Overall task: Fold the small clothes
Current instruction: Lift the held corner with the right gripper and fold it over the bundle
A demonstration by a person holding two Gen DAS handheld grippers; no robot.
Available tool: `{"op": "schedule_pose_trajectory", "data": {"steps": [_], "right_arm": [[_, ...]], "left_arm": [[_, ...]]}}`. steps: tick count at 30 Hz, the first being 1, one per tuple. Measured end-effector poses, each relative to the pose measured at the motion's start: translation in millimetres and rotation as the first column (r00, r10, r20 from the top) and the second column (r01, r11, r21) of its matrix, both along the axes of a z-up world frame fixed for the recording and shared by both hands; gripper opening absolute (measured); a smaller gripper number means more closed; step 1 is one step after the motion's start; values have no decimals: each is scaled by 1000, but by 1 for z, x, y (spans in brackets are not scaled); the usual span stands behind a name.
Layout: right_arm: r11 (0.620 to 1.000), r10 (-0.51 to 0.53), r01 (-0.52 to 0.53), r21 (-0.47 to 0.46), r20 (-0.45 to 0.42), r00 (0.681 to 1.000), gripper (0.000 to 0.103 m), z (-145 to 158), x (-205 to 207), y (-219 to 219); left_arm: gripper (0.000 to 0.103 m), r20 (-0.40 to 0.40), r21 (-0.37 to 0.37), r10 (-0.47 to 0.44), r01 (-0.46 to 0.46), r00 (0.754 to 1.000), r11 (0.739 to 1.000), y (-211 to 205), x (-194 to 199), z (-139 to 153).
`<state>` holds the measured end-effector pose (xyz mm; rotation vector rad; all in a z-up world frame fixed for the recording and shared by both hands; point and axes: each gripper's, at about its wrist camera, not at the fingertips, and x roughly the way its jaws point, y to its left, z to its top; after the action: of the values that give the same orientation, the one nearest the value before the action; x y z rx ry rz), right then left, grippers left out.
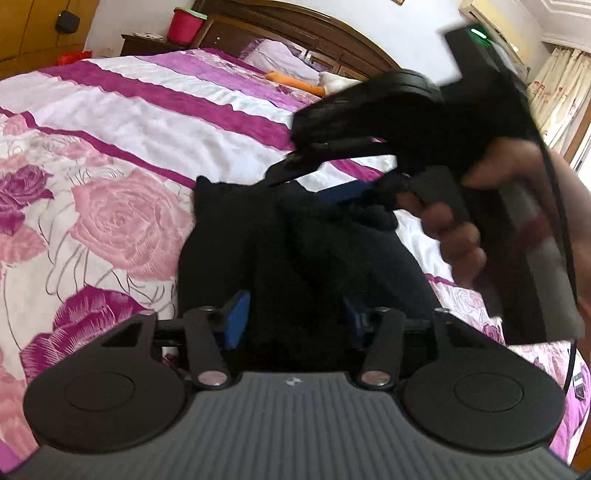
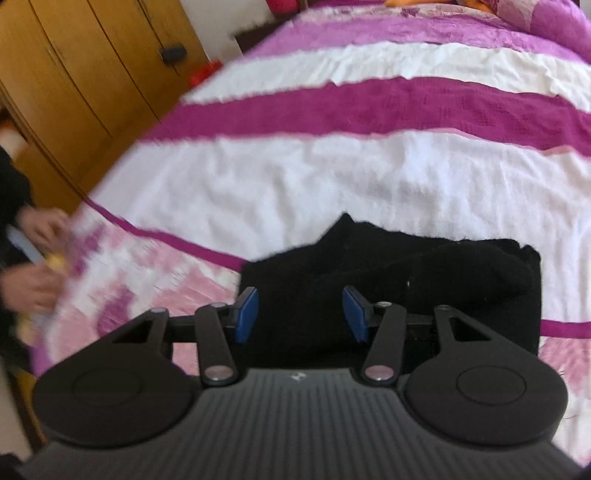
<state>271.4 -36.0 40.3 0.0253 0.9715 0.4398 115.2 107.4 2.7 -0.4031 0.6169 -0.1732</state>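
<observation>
Garment: one black knit garment (image 2: 391, 280) lies on the bedspread (image 2: 332, 177), in the lower centre of both wrist views; what kind of clothing it is I cannot tell.
Long axis: in the right wrist view it runs left to right across the frame, with a peaked corner pointing to the upper centre; in the left wrist view it (image 1: 295, 251) runs from the lower centre away toward the upper middle, with a small pointed corner at its far left.
Fold state: bunched in thick rolls, not flat.
Left gripper (image 1: 291, 317): the cloth fills the gap between the blue pads (image 1: 236, 317); whether they pinch it I cannot tell.
Right gripper (image 2: 301, 314): released, two blue pads (image 2: 247, 314) apart over the cloth, no fabric pressed between them; also seen at the upper right of the left wrist view, held in a hand (image 1: 458, 229).
Count: one garment, two grippers, four pads, of which three show clearly.
Far end: one red bucket (image 1: 184, 24) at the upper left of the left wrist view.
</observation>
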Motion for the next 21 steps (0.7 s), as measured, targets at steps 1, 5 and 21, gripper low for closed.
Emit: {"op": "schedule_pose_trajectory", "data": {"steps": [1, 5, 21], "right_arm": [[999, -2, 2, -40, -10, 1000, 53, -3, 1, 7], [988, -4, 4, -156, 3, 1000, 52, -18, 3, 24], [998, 44, -51, 23, 244, 969, 11, 29, -30, 2]], "left_arm": [[53, 6, -2, -6, 6, 1000, 1000, 0, 0, -1], [53, 10, -3, -3, 3, 1000, 1000, -2, 3, -3], [11, 121, -49, -32, 38, 992, 998, 17, -11, 24]]}}
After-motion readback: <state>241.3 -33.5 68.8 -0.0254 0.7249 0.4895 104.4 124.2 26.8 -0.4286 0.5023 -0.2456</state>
